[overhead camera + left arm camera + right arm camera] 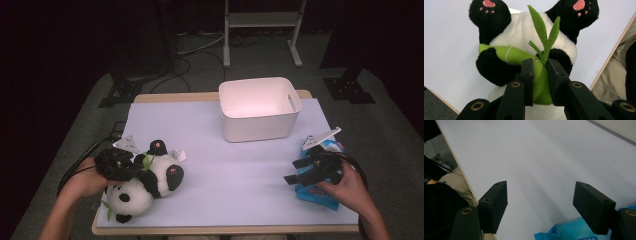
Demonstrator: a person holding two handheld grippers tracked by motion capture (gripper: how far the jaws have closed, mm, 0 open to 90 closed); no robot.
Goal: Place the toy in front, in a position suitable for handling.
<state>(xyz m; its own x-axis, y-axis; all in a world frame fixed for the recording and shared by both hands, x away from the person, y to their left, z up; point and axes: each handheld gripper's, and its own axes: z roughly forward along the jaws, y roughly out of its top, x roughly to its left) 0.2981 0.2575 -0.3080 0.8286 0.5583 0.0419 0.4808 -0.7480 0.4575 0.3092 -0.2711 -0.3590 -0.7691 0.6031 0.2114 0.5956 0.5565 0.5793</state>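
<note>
Table (215, 127) is seen covered by a pale lavender sheet, wooden edge exposed at near and far sides. Grey carpet (395, 130) is laid around the table. Beyond the table's far edge, a white metal stand (262, 30) is set on the floor. Left of the stand, black cables (187, 55) and dark stand bases are noted. Room behind is left unlit.

High view overhead; gripper views close above table (240, 165).
</note>
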